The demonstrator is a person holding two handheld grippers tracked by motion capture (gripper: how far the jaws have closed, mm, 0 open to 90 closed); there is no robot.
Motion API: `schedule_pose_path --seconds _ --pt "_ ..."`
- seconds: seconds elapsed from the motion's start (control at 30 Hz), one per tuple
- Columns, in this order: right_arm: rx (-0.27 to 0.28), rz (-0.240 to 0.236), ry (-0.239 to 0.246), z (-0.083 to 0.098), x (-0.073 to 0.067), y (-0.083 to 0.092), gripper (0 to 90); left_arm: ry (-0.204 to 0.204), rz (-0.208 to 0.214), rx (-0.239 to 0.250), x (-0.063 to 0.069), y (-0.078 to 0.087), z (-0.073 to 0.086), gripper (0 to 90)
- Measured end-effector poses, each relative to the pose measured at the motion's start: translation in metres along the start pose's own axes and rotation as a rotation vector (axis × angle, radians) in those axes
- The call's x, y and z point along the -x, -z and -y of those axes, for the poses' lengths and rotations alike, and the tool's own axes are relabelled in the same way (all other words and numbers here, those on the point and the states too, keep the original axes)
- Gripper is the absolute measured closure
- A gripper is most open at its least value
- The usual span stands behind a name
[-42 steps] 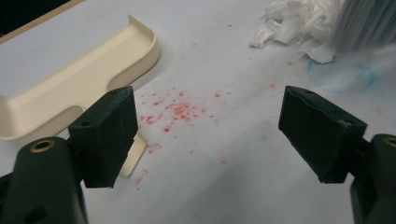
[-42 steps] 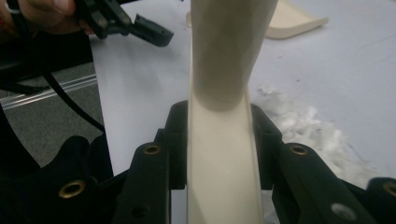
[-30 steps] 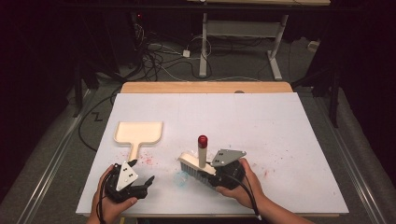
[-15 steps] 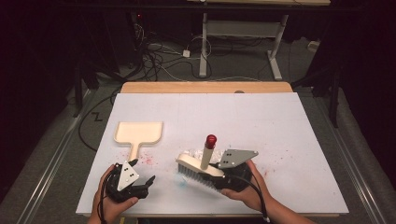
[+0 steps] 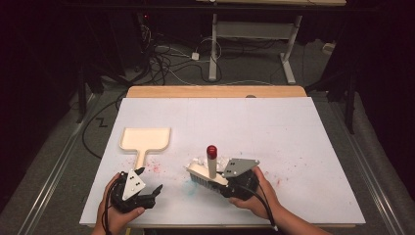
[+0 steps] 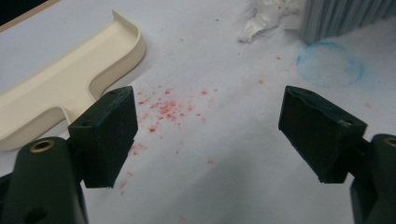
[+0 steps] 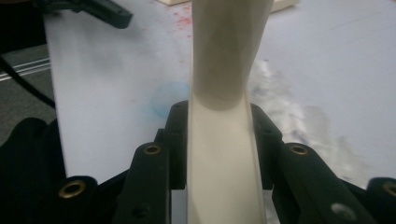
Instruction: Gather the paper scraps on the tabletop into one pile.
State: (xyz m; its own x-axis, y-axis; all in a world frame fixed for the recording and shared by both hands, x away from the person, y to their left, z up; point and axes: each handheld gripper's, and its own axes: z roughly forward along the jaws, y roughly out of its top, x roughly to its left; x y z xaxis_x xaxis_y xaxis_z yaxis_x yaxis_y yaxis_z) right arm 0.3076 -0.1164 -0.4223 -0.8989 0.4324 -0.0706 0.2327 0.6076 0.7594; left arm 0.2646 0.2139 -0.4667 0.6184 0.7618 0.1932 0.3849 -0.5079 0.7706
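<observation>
Two hand-held grippers are working near the table's front edge. The left hand-held gripper (image 5: 147, 196) is resting close to the front-left corner with its jaws spread wide and nothing between them, pointing toward the handle of the cream dustpan (image 5: 145, 139). The right hand-held gripper (image 5: 230, 185) is sitting near the middle of the front edge, its jaws pressed together on the cream handle of the brush (image 5: 208, 171), pinching it firmly; the handle's red tip is standing up while the bristles are touching the white sheet. Just behind the brush head, a bit of crumpled white scrap (image 6: 261, 21) is lying against the bristles, and a faint blue ring stain (image 6: 330, 69) is showing beside it. Between brush and dustpan, red crumbs (image 6: 163, 109) are scattered over the sheet. Farther back toward the left edge, the dustpan is lying flat, its open mouth facing the far edge and its handle facing the front. To sweep well, the brush should probably be kept low with bristles in light, even contact, drawn in short strokes toward the pan, while the free gripper is likely needed to take the pan's handle and steady or turn it so the debris is not pushing it away.
</observation>
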Motion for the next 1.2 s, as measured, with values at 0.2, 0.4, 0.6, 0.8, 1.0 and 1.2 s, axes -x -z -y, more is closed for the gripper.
schedule_pose_path --seconds 0.2,0.4,0.6,0.8,1.0,1.2 --pt "0.075 -0.018 -0.015 0.002 0.012 0.038 68.0 -0.002 0.002 -0.003 0.0 -0.001 0.0 18.8" --pt "0.055 0.01 -0.008 0.025 0.021 0.087 68.1 -0.005 0.003 -0.01 0.002 -0.001 0.001 18.8" --pt "-0.02 0.026 0.001 0.059 0.024 0.113 68.1 -0.013 0.003 -0.014 0.004 -0.003 -0.002 18.8" --pt "-0.098 0.06 0.015 0.073 0.025 0.105 68.1 -0.032 0.014 -0.025 0.007 -0.006 -0.004 18.8" --pt "-0.064 0.062 0.009 0.066 0.032 0.083 68.1 -0.036 0.027 -0.032 0.008 -0.009 -0.003 18.8" --pt "-0.04 0.05 0.055 0.044 0.027 0.052 68.1 -0.039 0.032 -0.034 0.008 -0.01 -0.003 18.8"
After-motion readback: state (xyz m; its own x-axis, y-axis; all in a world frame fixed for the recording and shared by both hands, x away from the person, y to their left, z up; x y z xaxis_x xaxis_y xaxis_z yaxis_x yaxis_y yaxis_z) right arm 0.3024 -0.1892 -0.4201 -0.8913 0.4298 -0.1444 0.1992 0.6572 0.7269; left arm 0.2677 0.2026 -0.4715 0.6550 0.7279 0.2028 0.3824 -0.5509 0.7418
